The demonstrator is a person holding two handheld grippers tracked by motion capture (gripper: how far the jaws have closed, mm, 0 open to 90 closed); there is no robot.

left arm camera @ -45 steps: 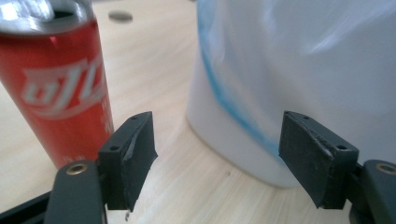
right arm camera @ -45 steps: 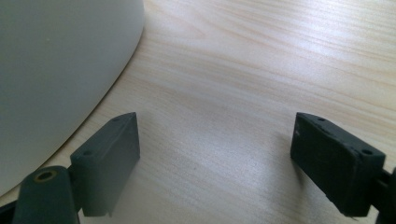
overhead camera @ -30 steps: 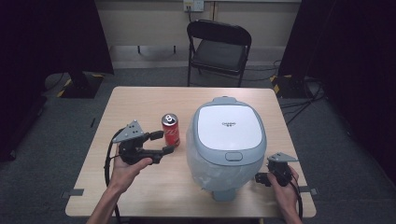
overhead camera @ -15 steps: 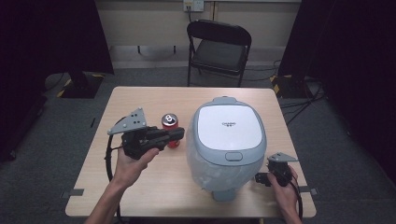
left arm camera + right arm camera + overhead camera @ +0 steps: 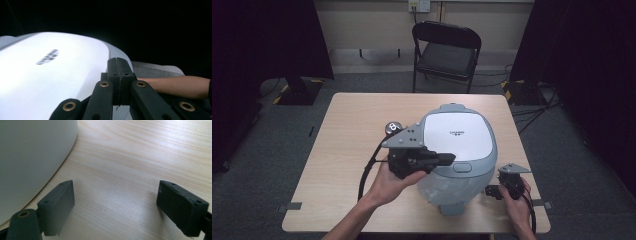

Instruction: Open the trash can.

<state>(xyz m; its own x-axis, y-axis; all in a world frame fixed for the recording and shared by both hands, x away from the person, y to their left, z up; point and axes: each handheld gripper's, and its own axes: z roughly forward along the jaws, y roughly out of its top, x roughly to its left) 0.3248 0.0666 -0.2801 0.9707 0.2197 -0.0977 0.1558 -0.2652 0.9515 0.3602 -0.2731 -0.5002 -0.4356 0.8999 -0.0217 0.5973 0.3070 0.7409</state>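
The cooker (image 5: 456, 157) sits at the table's (image 5: 342, 150) right-centre, lid down, its release button (image 5: 462, 167) on the near edge. The left gripper (image 5: 447, 159) hovers just over that button with jaws pressed together on nothing. It looks like the lid-opening step: next the closed tips should push squarely down on the button. The right gripper (image 5: 116, 207) rests wide open and empty on the table beside the cooker. A can (image 5: 393, 128) stands behind the left gripper.

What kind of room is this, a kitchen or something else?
Probably a recording studio or lab, not a kitchen: black curtains hang around a lone wooden table, cables trail over grey carpet, and a folding chair stands behind.
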